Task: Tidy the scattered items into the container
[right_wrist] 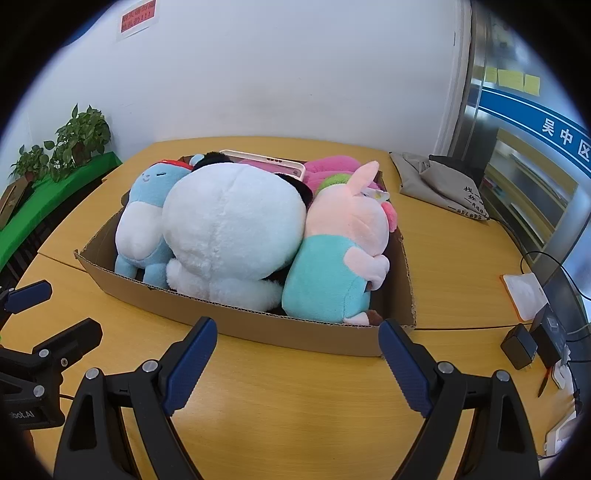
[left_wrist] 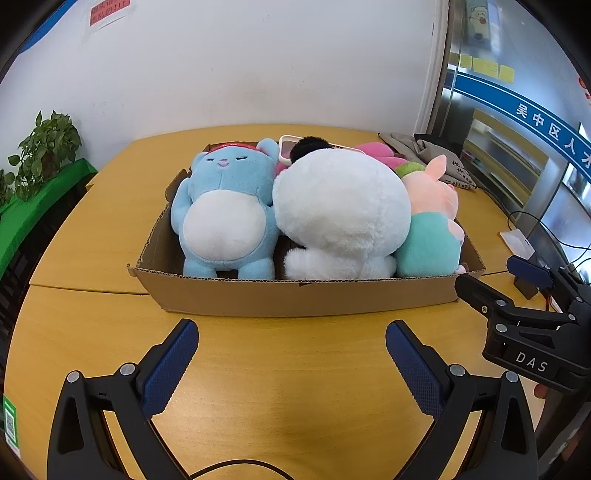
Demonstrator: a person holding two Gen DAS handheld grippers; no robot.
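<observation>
Shallow brown corrugated cardboard box, open-topped, near the middle of the tabletop. Packed inside, side by side along the near wall: pale blue plush bear with white belly and red cap, large round white plush with black tufts, pink plush pig in a mint-green shirt. Behind these, a bright pink plush, only partly seen, and a pink-rimmed flat tray leaning at the back. No loose toy visible on the bare wood around the box; contents already lying as the task asks.

Risks, as judged: stacked well above the low walls (the white one crowning highest), so a nudge to the box or a snagged jaw could roll a toy over the rim. Pig hard against the right wall, bulging over it; likeliest to tip out. Thin, ragged-edged walls, prone to buckling if the box is pushed or lifted by one side.

Left gripper: jaws spread wide, empty, low over the wood short of the near wall. Right gripper: likewise spread and empty, just beside its partner.

Surface: smooth yellow-brown wooden tabletop, seam between two sections. At far right, a grey cloth bag, a white card, black chargers and cables.

Room: white wall with a red notice, potted green plants on a green-covered ledge, glass partition with a blue band and yellow notes.
</observation>
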